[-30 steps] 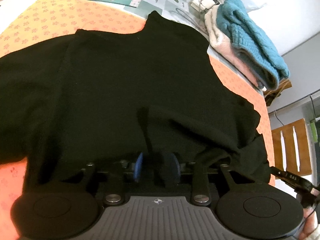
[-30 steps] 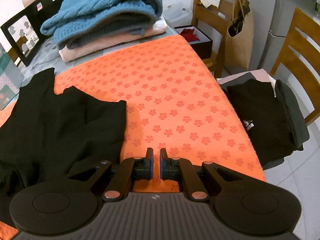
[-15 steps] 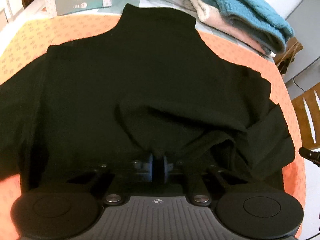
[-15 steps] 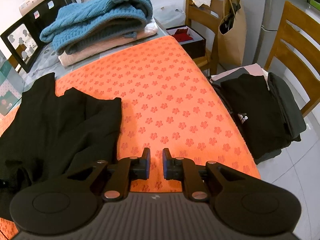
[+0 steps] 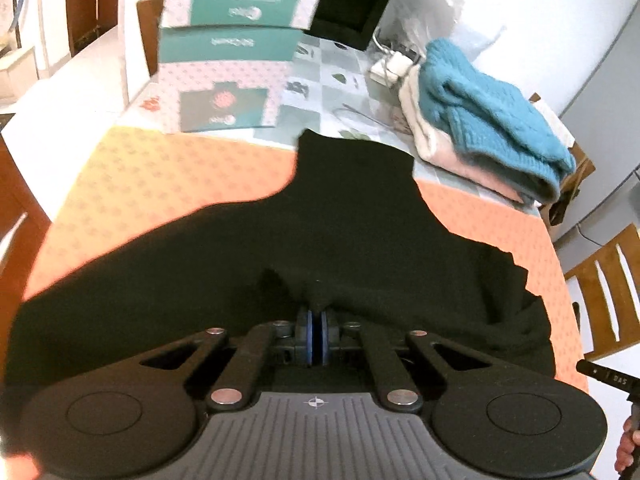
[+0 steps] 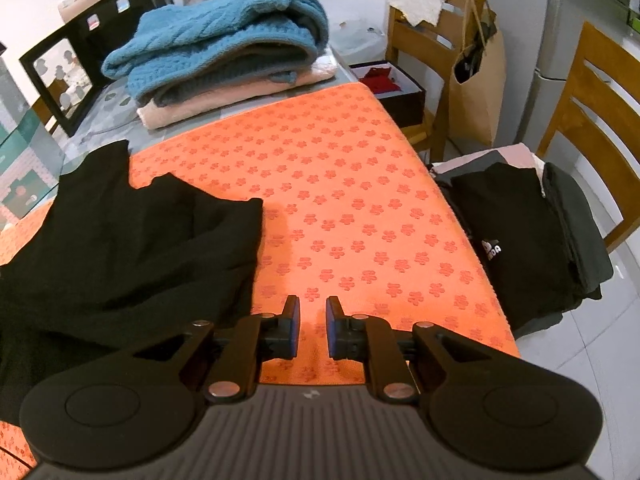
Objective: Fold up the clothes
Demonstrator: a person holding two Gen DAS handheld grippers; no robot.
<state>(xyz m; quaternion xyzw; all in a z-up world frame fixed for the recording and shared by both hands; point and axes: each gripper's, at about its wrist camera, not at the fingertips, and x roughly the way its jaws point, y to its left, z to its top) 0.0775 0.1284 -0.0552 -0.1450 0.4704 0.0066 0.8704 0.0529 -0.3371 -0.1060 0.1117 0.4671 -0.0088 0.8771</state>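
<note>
A black sweater (image 5: 328,232) lies spread on the orange flower-patterned mat (image 5: 152,176), its collar toward the far side. My left gripper (image 5: 318,316) is shut on a fold of the sweater's near edge and holds it lifted off the mat. In the right wrist view the same black sweater (image 6: 132,248) lies at the left on the mat (image 6: 360,208). My right gripper (image 6: 312,312) hovers over bare mat just right of the sweater's edge; its jaws are opening with nothing between them.
A stack of folded knits, blue on pink (image 6: 224,52), sits at the mat's far edge. Teal and white boxes (image 5: 228,60) and a black frame (image 6: 60,76) stand behind. Dark folded clothes (image 6: 532,236) rest on a chair at the right; wooden chairs (image 6: 592,120) and a paper bag (image 6: 476,84) stand beyond.
My left gripper closed on the sweater's near edge and rose, pulling the fabric up. My right gripper's jaws parted a little and it drifted slightly over the mat.
</note>
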